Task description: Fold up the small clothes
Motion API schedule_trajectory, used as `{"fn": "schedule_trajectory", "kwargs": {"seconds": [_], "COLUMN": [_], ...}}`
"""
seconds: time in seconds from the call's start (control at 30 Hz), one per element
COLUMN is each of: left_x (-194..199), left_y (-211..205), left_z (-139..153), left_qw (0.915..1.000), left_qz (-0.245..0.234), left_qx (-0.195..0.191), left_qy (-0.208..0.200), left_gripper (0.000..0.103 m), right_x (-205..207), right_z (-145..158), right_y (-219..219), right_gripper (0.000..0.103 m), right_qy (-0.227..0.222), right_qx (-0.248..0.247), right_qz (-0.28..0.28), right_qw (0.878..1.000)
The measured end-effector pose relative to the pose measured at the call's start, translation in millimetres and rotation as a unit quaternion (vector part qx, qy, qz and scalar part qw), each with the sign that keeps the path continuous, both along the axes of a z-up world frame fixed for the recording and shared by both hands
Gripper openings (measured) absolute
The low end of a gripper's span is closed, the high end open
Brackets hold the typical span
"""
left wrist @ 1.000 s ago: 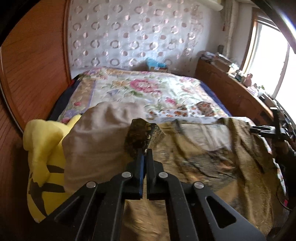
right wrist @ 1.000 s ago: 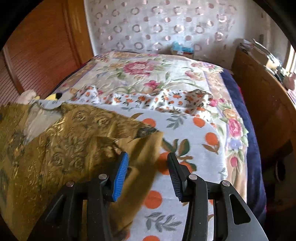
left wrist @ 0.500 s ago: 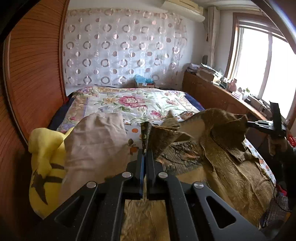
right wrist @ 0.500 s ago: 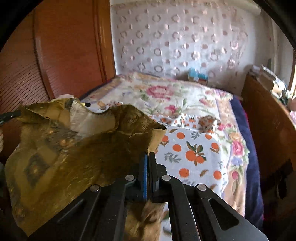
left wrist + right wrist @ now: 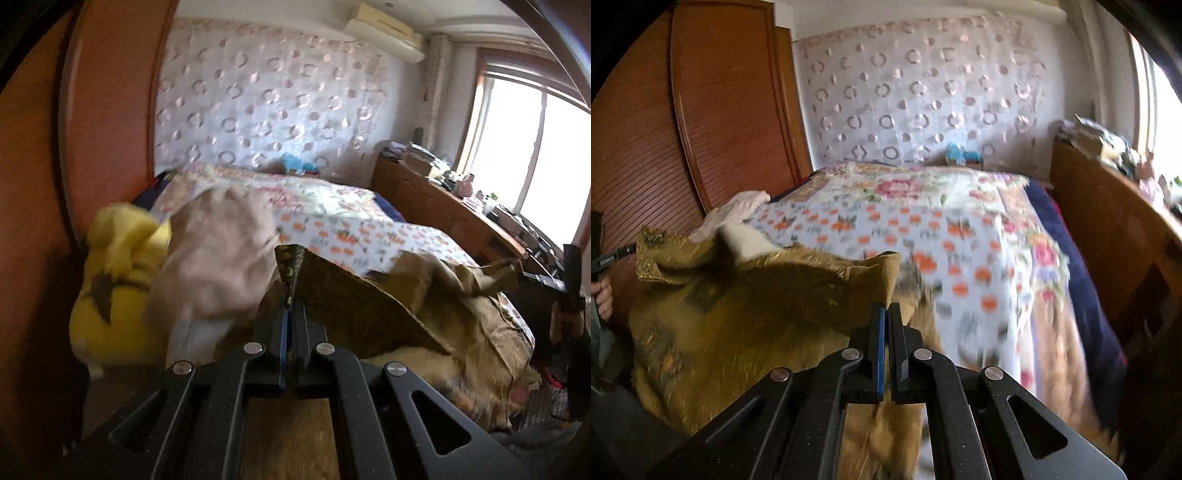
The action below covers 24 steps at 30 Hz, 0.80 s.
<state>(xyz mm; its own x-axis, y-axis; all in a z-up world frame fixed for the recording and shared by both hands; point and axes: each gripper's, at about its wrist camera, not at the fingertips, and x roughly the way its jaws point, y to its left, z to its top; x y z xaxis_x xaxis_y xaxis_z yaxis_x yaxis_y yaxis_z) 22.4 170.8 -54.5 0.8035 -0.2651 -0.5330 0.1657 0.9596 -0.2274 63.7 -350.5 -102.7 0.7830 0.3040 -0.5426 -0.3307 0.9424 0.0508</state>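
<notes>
Garment (image 5: 369,306): olive-gold patterned cloth, held up off the bed (image 5: 960,229) at the near edge, strung between the two grippers. The left gripper (image 5: 289,306) is clenched on one corner, which sticks up as a small peak above the jaws. The right gripper (image 5: 886,314) is clenched on another edge, a folded lip of cloth standing just above the closed fingers.

Handling, judged from the drape: soft and limp, no stiffness. It sags between the two holds and bunches in thick folds, so probably a medium-weight woven or plush fabric rather than thin cotton. Not fragile. Fuzzy surface on the underside in the right view suggests good friction against the pads; slipping seems unlikely while the bite is deep. Best holds appear to be corners and hemmed edges, as now; a pinch mid-panel would likely gather several layers.

Hard to make out:
- Garment type unknown; no sleeve, collar or waistband is clearly identifiable.
- Lower part of the cloth is cut off behind both grippers' bodies; cannot tell if it touches the bed.
- Both views carry motion blur, notably the beige cloth (image 5: 218,254) and yellow plush toy (image 5: 118,288) at the bed's left edge.
- How many layers each gripper holds: cannot tell.
- White cloth (image 5: 738,218) beyond the garment, partly hidden.
</notes>
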Motion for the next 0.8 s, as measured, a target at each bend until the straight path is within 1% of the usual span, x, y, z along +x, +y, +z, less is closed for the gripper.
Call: {"fn": "schedule_trajectory", "kwargs": {"seconds": [0.1,0.23,0.33,0.43,0.47,0.57,0.63,0.7,0.73,0.77,0.8], "left_x": [-14.8,-26.4,-37.7,-53.2,-55.5,-62.6,-62.1,-58.7,-56.7,-54.5,-52.4], "left_y": [9.4,17.2,19.6,21.5,21.4,21.6,21.4,23.8,26.0,28.8,30.4], "left_z": [-11.5,-13.6,-8.3,-3.0,-1.9,1.7,2.8,3.6,4.4,5.4,6.4], "left_qw": [0.9998,0.9994,0.9994,0.9994,0.9994,0.9995,0.999,0.9985,0.9983,0.9978,0.9977], "left_qz": [0.018,0.027,0.033,0.034,0.034,0.032,0.039,0.046,0.05,0.057,0.059], "left_qx": [-0.009,-0.02,-0.008,-0.004,-0.001,0.003,0.021,0.028,0.029,0.033,0.034], "left_qy": [0.002,0.008,0.008,0.007,0.007,0.007,0.008,0.007,0.006,0.004,0.002], "left_gripper": [0.002,0.002,0.002,0.002,0.002,0.002,0.002,0.009,0.02,0.032,0.037], "right_x": [-20.3,-41.7,-56.9,-73.6,-86.3,-95.8,-102.2,-107.4,-107.6,-106.5,-106.0], "right_z": [-12.7,-16.5,-4.8,5.9,5.1,6.1,8.0,12.1,13.3,15.1,18.2], "right_y": [-4.8,-8.2,-7.8,-8.8,-12.0,-15.5,-19.4,-20.8,-22.9,-24.2,-24.8], "right_gripper": [0.001,0.001,0.001,0.001,0.001,0.001,0.001,0.002,0.006,0.007,0.009], "right_qy": [0.006,0.017,0.015,0.018,0.021,0.032,0.037,0.029,0.031,0.028,0.024], "right_qx": [0.007,0.007,-0.003,-0.012,-0.012,-0.021,-0.02,-0.022,-0.025,-0.026,-0.027], "right_qz": [-0.011,-0.018,-0.02,-0.021,-0.019,-0.018,-0.017,-0.012,-0.014,-0.018,-0.021], "right_qw": [1.0,1.0,1.0,1.0,1.0,0.999,0.999,0.999,0.999,0.999,0.999]}}
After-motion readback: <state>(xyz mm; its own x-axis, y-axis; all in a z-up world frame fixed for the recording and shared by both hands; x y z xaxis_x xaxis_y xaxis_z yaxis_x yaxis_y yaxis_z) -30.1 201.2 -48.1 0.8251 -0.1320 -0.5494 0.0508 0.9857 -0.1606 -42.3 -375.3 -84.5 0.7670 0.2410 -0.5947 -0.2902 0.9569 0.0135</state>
